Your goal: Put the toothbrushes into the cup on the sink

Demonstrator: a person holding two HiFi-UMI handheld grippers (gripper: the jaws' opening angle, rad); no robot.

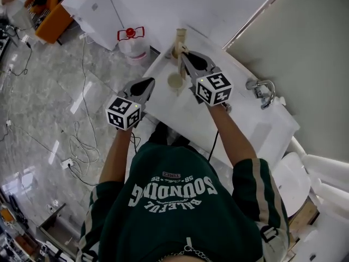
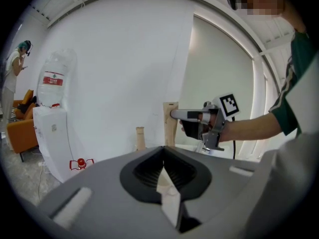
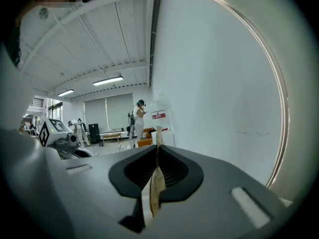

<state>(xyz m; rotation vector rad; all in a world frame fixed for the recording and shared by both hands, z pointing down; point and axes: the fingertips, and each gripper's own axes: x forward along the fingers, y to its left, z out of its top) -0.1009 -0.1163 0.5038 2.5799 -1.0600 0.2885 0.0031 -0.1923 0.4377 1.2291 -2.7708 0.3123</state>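
My right gripper [image 1: 182,55] is shut on a toothbrush in a brown paper packet [image 1: 180,39], held upright above the far end of the white sink counter [image 1: 188,116]. The packet [image 3: 159,136] shows edge-on between its jaws in the right gripper view, and as a tall strip [image 2: 170,128] in the left gripper view. A second, shorter brown packet [image 2: 141,138] stands just left of it. The pale cup [image 1: 175,81] sits on the counter below and in front of the right gripper. My left gripper [image 1: 148,82] hovers left of the cup with its jaws together [image 2: 163,164].
A chrome tap [image 1: 262,90] stands at the counter's right beside the basin. A white wall runs behind the counter. A white water container with a red cap [image 1: 132,37] and loose cables [image 1: 82,146] lie on the floor to the left. A water dispenser [image 2: 50,128] stands further left.
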